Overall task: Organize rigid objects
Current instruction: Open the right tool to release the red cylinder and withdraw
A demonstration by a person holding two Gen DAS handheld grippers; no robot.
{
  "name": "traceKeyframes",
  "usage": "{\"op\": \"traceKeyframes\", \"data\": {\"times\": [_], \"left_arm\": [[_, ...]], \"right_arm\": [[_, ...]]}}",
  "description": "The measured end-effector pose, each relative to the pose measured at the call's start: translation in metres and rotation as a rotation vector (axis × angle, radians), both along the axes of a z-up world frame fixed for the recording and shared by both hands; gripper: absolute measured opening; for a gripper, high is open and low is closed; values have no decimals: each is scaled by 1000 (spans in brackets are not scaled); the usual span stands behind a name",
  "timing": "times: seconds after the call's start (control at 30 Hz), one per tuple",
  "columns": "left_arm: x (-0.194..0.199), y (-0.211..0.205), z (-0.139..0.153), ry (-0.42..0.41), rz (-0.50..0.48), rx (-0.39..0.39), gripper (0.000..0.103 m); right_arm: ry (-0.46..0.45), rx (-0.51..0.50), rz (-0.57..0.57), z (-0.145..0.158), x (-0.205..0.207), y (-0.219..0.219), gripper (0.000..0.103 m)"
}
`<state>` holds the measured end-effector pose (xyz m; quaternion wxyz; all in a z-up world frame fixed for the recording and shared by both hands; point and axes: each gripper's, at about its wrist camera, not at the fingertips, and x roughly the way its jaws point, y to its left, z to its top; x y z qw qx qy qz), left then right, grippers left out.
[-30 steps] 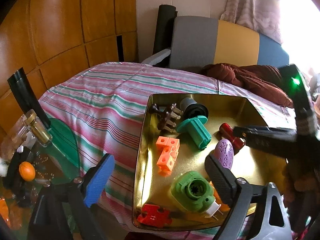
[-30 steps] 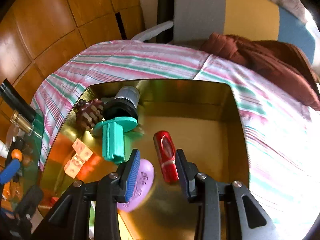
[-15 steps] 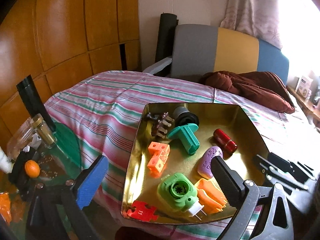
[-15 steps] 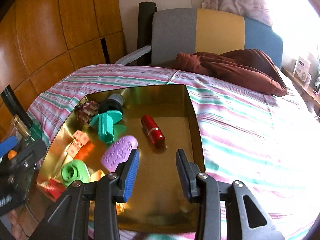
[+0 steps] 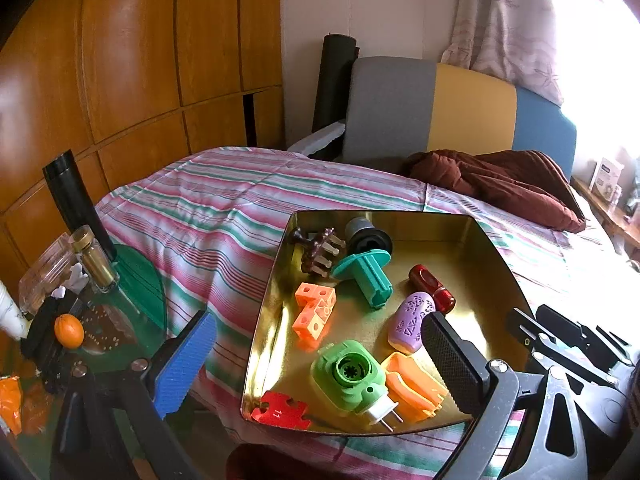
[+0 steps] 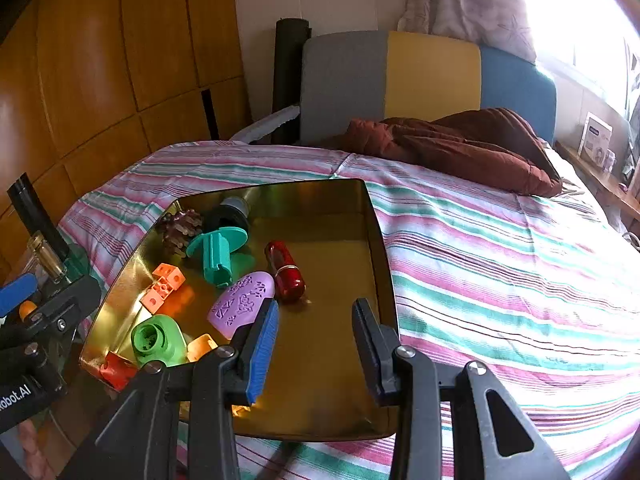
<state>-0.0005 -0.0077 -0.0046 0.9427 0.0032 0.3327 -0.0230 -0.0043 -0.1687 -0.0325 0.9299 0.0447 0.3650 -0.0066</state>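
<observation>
A gold tray (image 5: 492,264) (image 6: 340,400) lies on the striped bed and holds several rigid pieces: a red capsule (image 5: 432,287) (image 6: 285,271), a purple pod (image 5: 411,321) (image 6: 241,304), a teal flanged part (image 5: 366,270) (image 6: 216,252), orange cubes (image 5: 314,310) (image 6: 164,286), a green plug (image 5: 349,374) (image 6: 158,338), an orange clip (image 5: 414,384) and a red puzzle piece (image 5: 280,410). My left gripper (image 5: 316,360) is open and empty, held back over the tray's near edge. My right gripper (image 6: 316,344) is open and empty above the tray's near bare part, just short of the capsule.
A brown blanket (image 6: 460,148) lies at the head of the bed, before a grey, yellow and blue headboard (image 5: 440,116). A glass side table (image 5: 100,320) at the left holds a bottle (image 5: 94,260), a black cylinder (image 5: 72,196) and an orange ball (image 5: 69,330).
Both grippers have pulled back and up from the tray. The right gripper, earlier down astride the red capsule, has left it lying in the tray and stays open.
</observation>
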Motion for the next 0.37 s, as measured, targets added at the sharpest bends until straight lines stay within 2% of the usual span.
{"op": "traceKeyframes", "data": {"times": [0.37], "left_arm": [[-3,1,1,-16,0,1,103]], "right_arm": [[-6,-18,33,3,-3,9,38]]}}
